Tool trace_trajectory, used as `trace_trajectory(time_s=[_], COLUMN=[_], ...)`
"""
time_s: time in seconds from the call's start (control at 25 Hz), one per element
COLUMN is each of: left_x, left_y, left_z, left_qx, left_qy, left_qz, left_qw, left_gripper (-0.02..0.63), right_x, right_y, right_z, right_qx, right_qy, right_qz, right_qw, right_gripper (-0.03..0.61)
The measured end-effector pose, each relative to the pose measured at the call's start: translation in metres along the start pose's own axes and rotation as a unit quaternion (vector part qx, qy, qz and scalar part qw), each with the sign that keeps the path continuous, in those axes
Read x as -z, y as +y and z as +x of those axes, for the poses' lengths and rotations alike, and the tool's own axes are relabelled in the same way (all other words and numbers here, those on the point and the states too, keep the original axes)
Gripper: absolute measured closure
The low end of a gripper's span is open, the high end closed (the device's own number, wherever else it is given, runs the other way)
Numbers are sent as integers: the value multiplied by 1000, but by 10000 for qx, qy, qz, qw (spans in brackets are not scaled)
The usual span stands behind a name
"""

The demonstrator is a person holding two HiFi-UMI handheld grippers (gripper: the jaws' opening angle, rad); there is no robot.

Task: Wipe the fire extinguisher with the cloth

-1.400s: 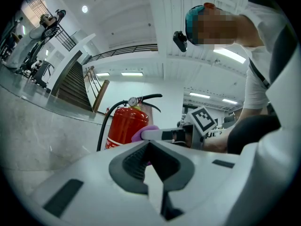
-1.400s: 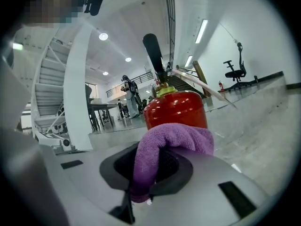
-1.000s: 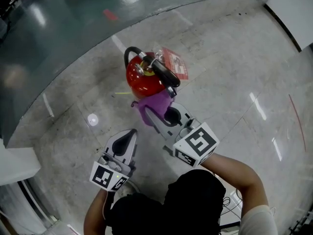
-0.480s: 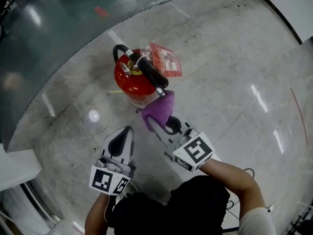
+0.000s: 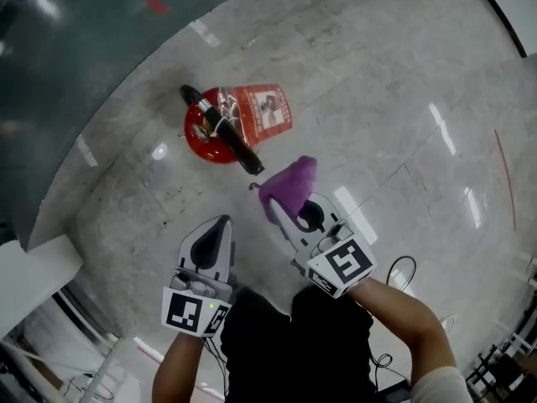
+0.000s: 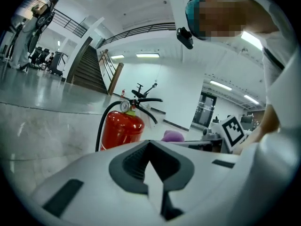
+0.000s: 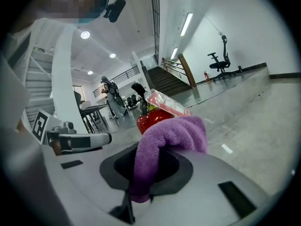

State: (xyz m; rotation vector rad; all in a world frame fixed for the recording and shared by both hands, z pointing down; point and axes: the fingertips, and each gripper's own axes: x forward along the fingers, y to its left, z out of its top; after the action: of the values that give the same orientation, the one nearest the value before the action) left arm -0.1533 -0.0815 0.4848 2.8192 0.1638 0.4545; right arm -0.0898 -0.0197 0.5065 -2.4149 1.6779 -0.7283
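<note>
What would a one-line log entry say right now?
right gripper: shut on purple cloth | left gripper: shut, empty | fire extinguisher: upright, cloth apart

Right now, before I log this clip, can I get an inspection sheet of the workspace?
Surface: glossy grey stone-tile floor with light reflections.
Job's things: red fire extinguisher standing upright on the floor, with a black hose and handle and a red tag on it; purple cloth apart from it, not touching.
Clutter: nothing seen.
Grippers: left claw shut, nothing in it; right claw shut on the purple cloth.
Cables: thin cable loops on the floor by the person's right arm.
Surroundings: dark curved panel beyond the extinguisher; staircase and office chair farther off.
</note>
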Motion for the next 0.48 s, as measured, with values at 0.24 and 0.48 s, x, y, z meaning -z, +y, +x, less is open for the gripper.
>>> trace_trajectory(time_s=[0.24, 0.48], left_x=[-73, -181], left_y=[-40, -86], left_z=[-20, -67], left_qx=[-74, -367], left_qy=[397, 621], left_qz=[-118, -110], left_qw=[9991, 9973], left_gripper=[609, 609], right_x=[-69, -179], right_y=[39, 93], right_z=[-48, -111], right_qx=[140, 407], right_qy=[308, 313], right_qz=[163, 281], right_qw=[9993, 9983], right_gripper=[523, 523])
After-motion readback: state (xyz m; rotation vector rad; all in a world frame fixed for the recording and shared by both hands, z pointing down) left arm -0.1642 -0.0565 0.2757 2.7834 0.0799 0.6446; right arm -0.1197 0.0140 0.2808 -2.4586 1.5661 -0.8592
